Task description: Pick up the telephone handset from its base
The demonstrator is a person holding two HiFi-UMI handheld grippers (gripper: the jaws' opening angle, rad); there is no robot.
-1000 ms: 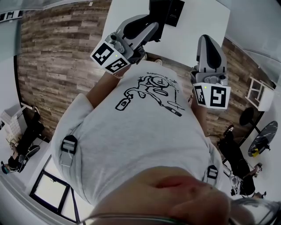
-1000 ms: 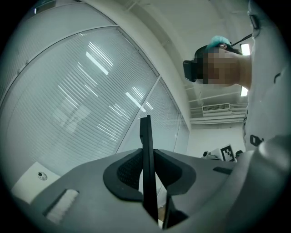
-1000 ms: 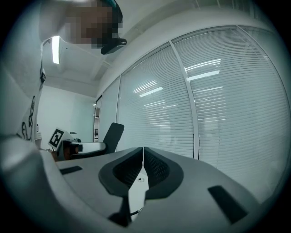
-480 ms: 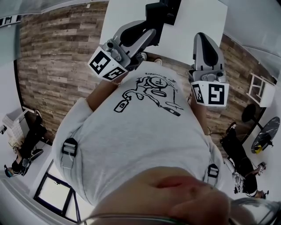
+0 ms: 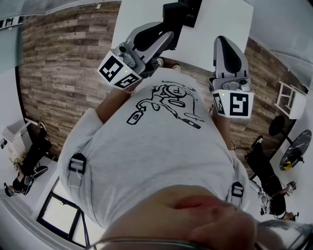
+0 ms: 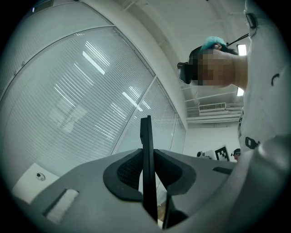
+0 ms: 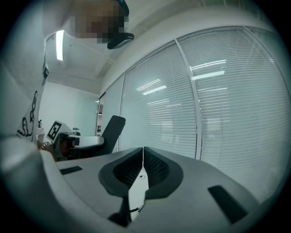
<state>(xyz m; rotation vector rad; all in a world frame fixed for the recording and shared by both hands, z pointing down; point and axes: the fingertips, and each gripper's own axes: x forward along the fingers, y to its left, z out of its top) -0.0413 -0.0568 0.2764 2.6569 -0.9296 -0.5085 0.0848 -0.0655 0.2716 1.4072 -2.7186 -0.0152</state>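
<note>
Black and thin, a flat piece [image 6: 146,150] is pinched edge-on by the left gripper [image 5: 168,40]; the right gripper [image 5: 227,46] is pressed together on nothing. If this piece is the handset, it should be gripped firmly and lifted straight up, so that the base is not dragged. This cannot be confirmed: no base is seen, and only a dark object [image 5: 182,14], cut off at the far edge on the white surface [image 5: 230,24], is near the left gripper.
</note>
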